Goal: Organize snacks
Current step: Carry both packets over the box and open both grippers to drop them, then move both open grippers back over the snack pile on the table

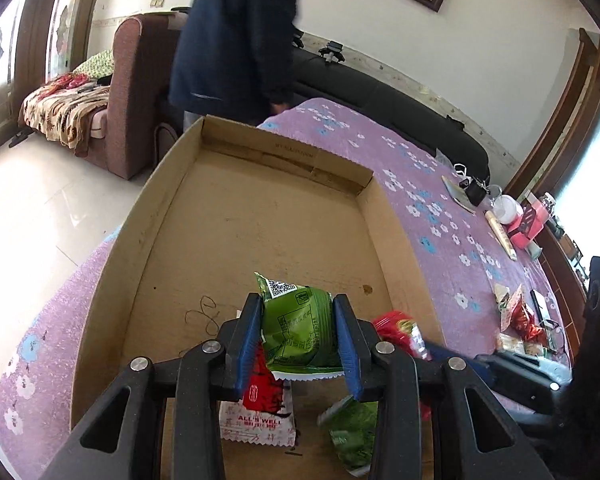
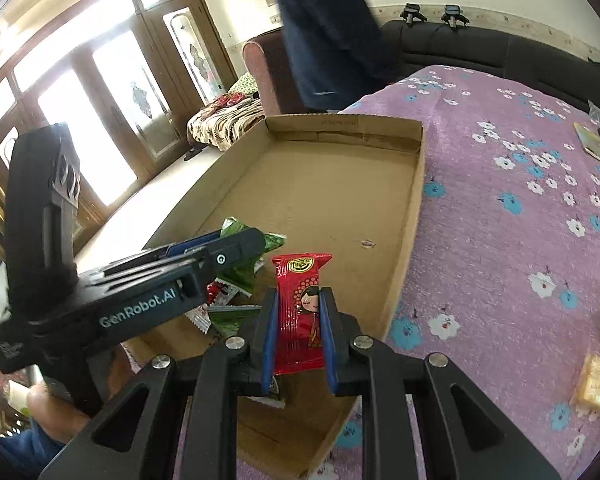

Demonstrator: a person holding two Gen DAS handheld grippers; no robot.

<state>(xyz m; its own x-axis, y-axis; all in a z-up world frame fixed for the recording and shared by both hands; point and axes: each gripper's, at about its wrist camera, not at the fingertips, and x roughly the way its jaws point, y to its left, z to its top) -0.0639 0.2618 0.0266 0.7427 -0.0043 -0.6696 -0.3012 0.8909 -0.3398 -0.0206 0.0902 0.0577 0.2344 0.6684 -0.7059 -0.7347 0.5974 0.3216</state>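
Note:
My left gripper (image 1: 298, 324) is shut on a green snack packet (image 1: 300, 332) and holds it above the near end of a shallow cardboard box (image 1: 156, 208). Under it in the box lie a red-and-white packet (image 1: 260, 408) and another green packet (image 1: 352, 432). My right gripper (image 2: 298, 320) is shut on a red snack packet (image 2: 300, 312) over the box's near right corner (image 2: 414, 216). The left gripper (image 2: 204, 256) shows to its left with the green packet (image 2: 240, 268). The red packet also shows in the left wrist view (image 1: 396, 330).
The box sits on a purple flowered cloth (image 1: 440, 208). More snack packets (image 1: 516, 320) lie at the cloth's right; crackers (image 2: 598, 384) too. A pink box, jar and small items (image 1: 512, 216) stand at the far right. A person in dark blue (image 1: 236, 36) stands beyond the box.

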